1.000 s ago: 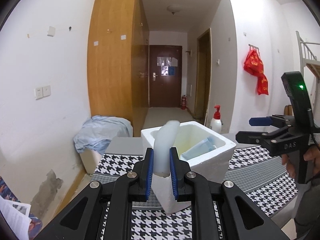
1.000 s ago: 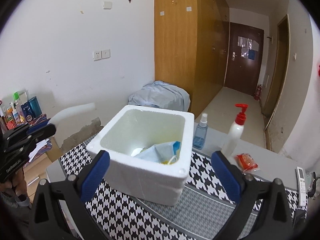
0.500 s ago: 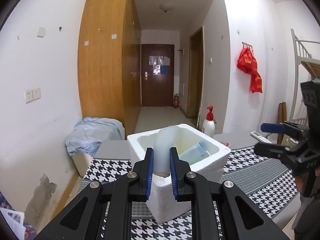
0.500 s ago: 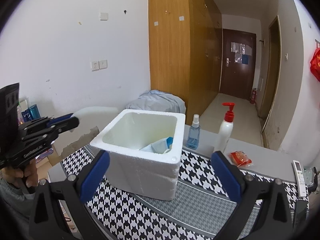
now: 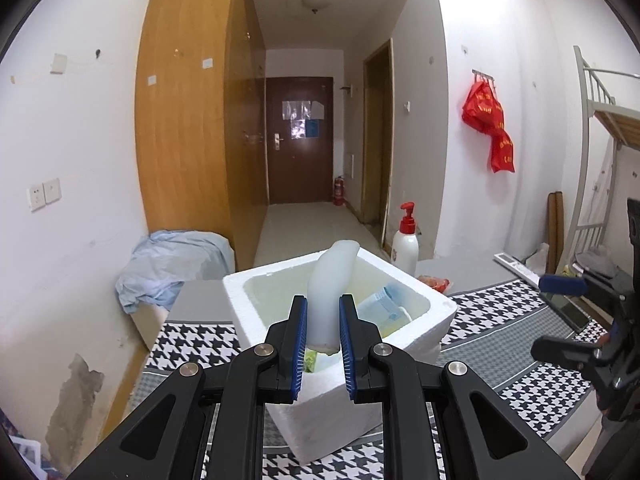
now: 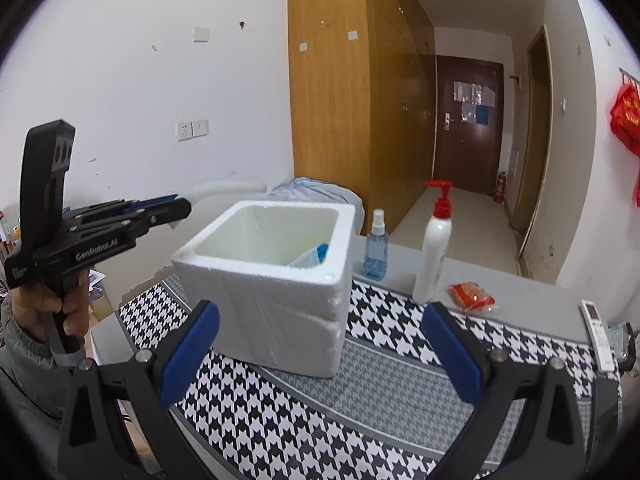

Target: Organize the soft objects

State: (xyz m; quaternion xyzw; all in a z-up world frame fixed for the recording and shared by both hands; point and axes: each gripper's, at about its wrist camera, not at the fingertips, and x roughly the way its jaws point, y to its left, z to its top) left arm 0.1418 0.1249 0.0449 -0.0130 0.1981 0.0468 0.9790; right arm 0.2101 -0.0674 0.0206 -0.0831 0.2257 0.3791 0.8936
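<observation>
Pale soft tube (image 5: 330, 292) points forward, apparently toward box (image 5: 340, 400).

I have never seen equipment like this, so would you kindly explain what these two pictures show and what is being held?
There is no robot here: a person holds a black hand-operated two-finger gripper in each hand, and each carries a wide-angle camera looking forward along its blue-padded fingers.

One picture is from the left gripper. It is shut on a soft, pale, translucent tube-shaped object, held in front of an open white foam box. The right gripper shows at that picture's right edge.

The other picture is from the right gripper, open and empty. There the left gripper appears at the left edge, gripped by a hand.

The box stands on a black-and-white houndstooth cloth with light blue packaging inside. Behind it are a small blue spray bottle, a white pump bottle with a red top and a red packet.
</observation>
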